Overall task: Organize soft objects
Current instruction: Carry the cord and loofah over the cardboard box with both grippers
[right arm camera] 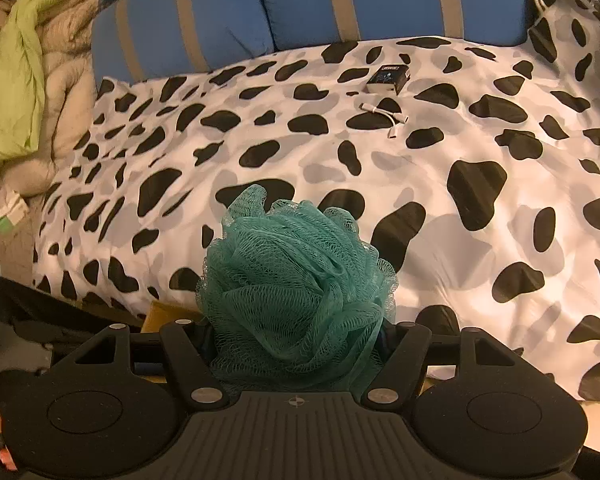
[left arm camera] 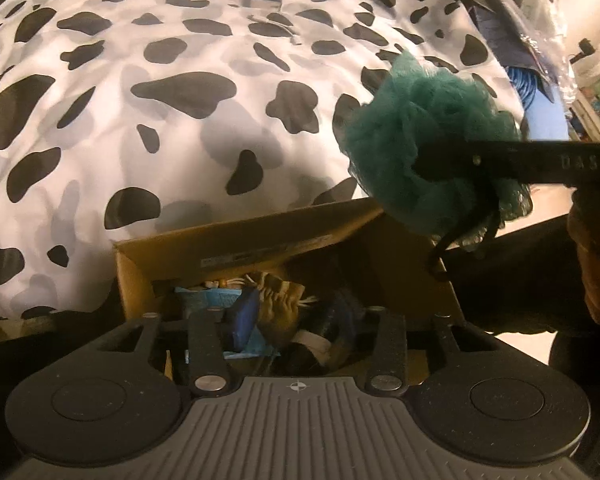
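A teal mesh bath sponge is clamped between the fingers of my right gripper. In the left wrist view the same sponge hangs in the right gripper just above the right rim of an open cardboard box. The box holds several soft items, among them a blue sponge and a tan cloth pouch. My left gripper hovers over the box with its fingers apart and nothing between them.
The box stands at the near edge of a bed with a cow-print duvet. A small dark box and a white cable lie far back on the duvet. A blue striped pillow and green bedding lie beyond.
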Motion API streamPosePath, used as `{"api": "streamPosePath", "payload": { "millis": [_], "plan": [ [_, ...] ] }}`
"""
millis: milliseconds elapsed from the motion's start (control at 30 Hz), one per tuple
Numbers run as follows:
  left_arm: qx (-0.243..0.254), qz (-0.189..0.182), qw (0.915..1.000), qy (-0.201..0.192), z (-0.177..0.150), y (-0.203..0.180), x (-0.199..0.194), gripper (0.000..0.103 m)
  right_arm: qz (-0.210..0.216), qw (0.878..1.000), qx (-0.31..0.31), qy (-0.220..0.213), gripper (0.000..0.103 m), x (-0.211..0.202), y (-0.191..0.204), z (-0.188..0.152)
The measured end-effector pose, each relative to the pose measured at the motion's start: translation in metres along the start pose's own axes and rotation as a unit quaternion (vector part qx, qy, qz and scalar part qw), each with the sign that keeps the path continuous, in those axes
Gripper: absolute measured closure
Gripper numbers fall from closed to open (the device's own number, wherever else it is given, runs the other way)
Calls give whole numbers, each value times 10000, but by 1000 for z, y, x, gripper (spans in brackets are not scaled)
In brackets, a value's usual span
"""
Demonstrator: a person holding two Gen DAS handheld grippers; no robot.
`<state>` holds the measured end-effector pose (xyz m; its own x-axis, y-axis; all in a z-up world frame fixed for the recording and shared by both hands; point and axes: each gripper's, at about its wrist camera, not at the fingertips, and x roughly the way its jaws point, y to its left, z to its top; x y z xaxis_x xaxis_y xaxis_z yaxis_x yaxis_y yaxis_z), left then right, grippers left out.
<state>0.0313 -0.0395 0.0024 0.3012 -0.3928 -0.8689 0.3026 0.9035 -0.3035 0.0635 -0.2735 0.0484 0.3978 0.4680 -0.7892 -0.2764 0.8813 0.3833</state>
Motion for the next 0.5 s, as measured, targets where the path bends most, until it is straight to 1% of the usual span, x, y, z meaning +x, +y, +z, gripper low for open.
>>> {"api": "streamPosePath", "payload": {
  "millis": [67, 167, 233, 367, 500],
  "plan": [
    [-29, 19, 10000, -1, 0, 1, -1, 60, 3, 10000, -27, 64, 32, 1, 1, -2],
    [-104, 206, 9997, 36, 1, 4, 0, 59, -5, 9998, -102, 191, 32, 4, 4, -6],
    [-225, 372, 9990, 130, 1, 9, 2, 59, -2, 9993, -202, 303, 32, 6, 8, -9],
    [-505, 541, 9966, 370, 3, 21, 9, 59, -16, 9977, -436, 527, 32, 13, 17, -14],
    [-616, 644, 9955, 316, 4, 25, 5, 58, -26, 9957, -578, 718, 31, 20, 21, -17]
  ]
}}
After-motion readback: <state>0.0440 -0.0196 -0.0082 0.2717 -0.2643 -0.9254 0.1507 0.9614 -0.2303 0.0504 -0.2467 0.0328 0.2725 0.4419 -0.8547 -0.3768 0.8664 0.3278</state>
